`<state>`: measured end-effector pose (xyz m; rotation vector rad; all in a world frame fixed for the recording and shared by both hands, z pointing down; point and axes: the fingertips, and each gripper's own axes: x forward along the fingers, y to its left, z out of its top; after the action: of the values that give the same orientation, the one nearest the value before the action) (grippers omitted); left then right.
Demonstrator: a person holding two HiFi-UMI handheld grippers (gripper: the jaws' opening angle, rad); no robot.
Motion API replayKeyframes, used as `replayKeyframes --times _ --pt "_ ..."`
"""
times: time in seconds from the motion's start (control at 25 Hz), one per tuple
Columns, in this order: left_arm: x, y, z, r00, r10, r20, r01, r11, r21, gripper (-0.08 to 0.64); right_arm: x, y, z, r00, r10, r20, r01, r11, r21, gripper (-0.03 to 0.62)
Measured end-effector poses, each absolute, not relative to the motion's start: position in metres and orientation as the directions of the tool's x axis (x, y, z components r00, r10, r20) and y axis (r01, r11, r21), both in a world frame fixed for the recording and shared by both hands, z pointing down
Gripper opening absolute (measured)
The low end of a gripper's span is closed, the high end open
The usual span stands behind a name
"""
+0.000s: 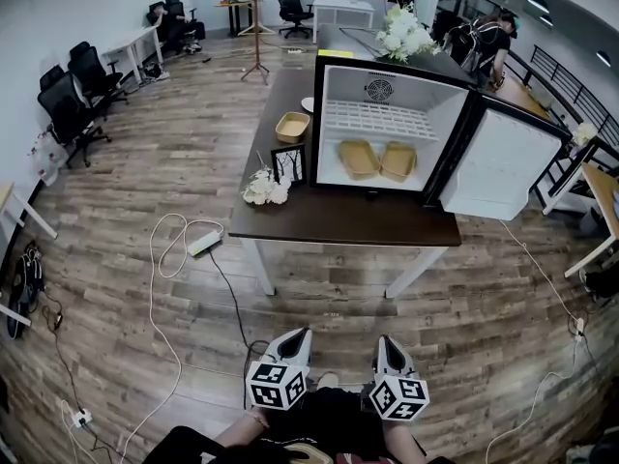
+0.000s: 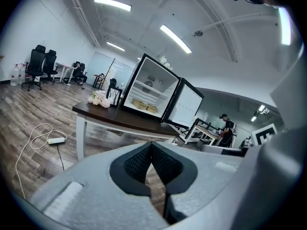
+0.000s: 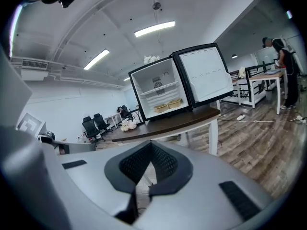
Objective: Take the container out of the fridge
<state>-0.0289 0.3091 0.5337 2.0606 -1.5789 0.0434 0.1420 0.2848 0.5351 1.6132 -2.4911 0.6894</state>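
Your left gripper [image 1: 293, 339] sits low at six o'clock in the head view, jaws pressed together with nothing between them. Right gripper [image 1: 388, 343] just beside it at its three o'clock, the same story: closed tight, holding nothing.

Out from the tips at twelve o'clock you've got an open stretch of wood-plank floor [image 1: 319, 293] up to the dark brown table with white legs [image 1: 338, 222]; its near edge runs straight across your path and the legs angle inward beneath it. At ten o'clock a white power strip [image 1: 204, 244] lies on the boards with a white cable looping round it.

On the tabletop stands the black mini fridge with white interior [image 1: 377, 90]. Its white-lined door [image 1: 498, 162] is swung wide to one o'clock and hangs out past the table's right-hand edge.

Inside, under the white wire shelf [image 1: 377, 119], two shallow tan containers [image 1: 358, 158] sit side by side on the fridge floor, both showing only bare insides. A third tan container [image 1: 292, 126] rests on the table at eleven o'clock, just left of the fridge, well apart from both grippers.
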Motion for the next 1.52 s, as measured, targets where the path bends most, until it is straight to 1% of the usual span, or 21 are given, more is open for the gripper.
replayKeyframes --times 0.44,0.68,0.92,1.08,1.32,1.52 --pt "0.022 0.263 0.540 0.311 -0.883 0.352 -0.905 -0.162 0.393 0.008 0.180 0.236 0.546 -0.484 -0.810 0.332 -0.863 0.378 -0.336 0.006" --pt "0.039 0.259 0.547 0.318 -0.871 0.374 -0.904 -0.160 0.397 0.008 0.195 0.234 0.555 -0.480 -0.798 0.364 -0.864 0.358 -0.354 0.006" --pt "0.041 0.256 0.554 0.306 -0.869 0.389 -0.903 -0.136 0.407 0.008 0.206 0.231 0.561 -0.468 -0.796 0.383 -0.870 0.340 -0.356 0.006" --pt "0.042 0.248 0.555 0.324 -0.860 0.394 -0.903 -0.158 0.400 0.008 0.208 0.227 0.564 -0.448 -0.803 0.392 -0.878 0.314 -0.361 0.006" --pt "0.044 0.211 0.555 0.341 -0.856 0.388 -0.899 -0.177 0.401 0.008 0.216 0.195 0.566 -0.414 -0.819 0.398 -0.891 0.276 -0.360 0.006" --pt "0.032 0.179 0.552 0.356 -0.849 0.390 -0.895 -0.190 0.403 0.008 0.206 0.167 0.567 -0.397 -0.822 0.407 -0.896 0.251 -0.366 0.006"
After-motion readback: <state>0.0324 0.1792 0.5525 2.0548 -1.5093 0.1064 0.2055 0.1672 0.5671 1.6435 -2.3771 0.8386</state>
